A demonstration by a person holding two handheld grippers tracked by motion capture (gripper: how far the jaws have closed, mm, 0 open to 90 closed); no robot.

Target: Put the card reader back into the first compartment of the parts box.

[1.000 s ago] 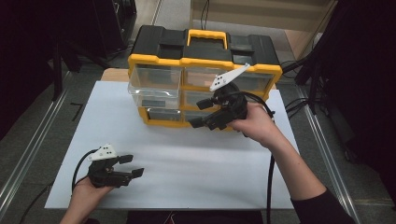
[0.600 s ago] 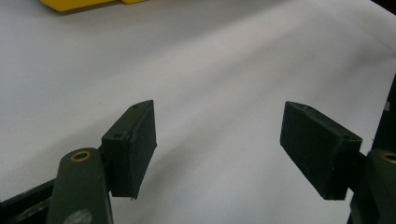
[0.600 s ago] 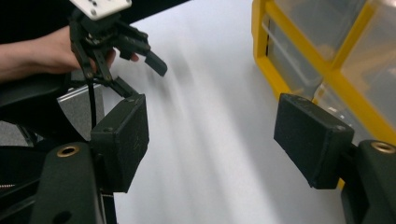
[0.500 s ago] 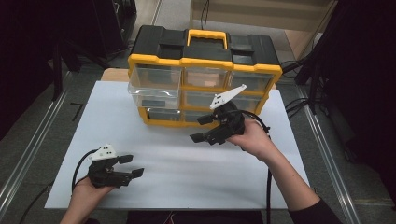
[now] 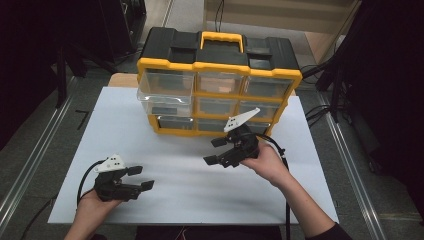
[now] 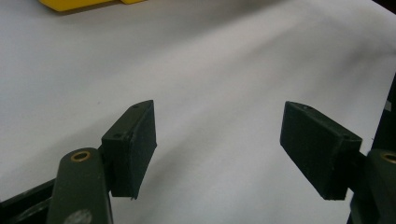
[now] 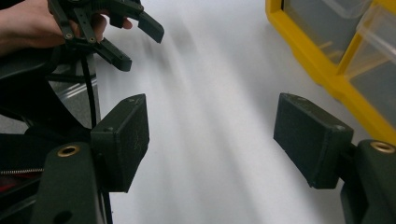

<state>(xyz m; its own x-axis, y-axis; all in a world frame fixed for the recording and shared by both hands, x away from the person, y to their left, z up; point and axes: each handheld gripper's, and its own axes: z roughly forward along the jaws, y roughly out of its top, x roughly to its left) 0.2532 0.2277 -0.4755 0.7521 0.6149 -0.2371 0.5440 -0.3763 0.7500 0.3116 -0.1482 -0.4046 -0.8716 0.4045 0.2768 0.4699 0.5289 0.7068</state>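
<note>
Before the yellow drawer cabinet [image 5: 219, 80], right gripper [image 5: 217, 150] fingers released (empty), left gripper [image 5: 140, 178] likewise

Glossy yellow-and-black plastic organizer [image 5: 218, 65] with clear drawers [image 5: 166, 86]; matt white tabletop [image 5: 190, 170].

1. The high view looks forward and down from above the person's side, taking in the whole white table [image 5: 190, 150] and the yellow organizer [image 5: 220, 95] beyond both claws.
2. The left gripper view sits close behind the left gripper [image 6: 219, 140], facing low across the bare table ahead of it.
3. The right gripper view rides behind the right gripper [image 7: 210, 135]; it shares the organizer's yellow frame [image 7: 317, 60] with the high view.
</note>
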